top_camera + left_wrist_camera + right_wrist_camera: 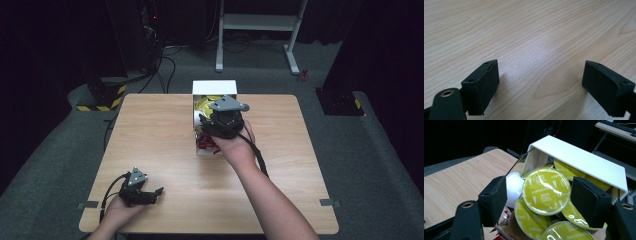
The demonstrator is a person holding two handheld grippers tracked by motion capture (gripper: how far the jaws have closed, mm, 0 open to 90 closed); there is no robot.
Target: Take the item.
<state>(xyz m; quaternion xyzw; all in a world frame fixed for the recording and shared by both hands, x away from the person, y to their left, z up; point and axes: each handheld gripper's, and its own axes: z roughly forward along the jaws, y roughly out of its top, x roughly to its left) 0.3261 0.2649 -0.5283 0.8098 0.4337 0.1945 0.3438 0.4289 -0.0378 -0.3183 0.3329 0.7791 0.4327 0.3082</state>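
Wooden table (165,150), dark room behind. White box (215,88) at far centre of table, full of yellow-green coffee capsules. Right gripper (539,195) inside box, jaws apart, either side of top capsule (546,191), contact unclear. Left gripper (540,87) rests near left on bare wood, jaws wide apart, well apart from box.

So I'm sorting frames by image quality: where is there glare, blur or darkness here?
High view: the table is evenly lit, the room around it nearly black, and the picture is soft. Left gripper view: a pale sheen lies on the wood between the open jaws, which cast short shadows. Right gripper view: the green capsule lids in the white box carry bright streaks of glare; the background is dark.
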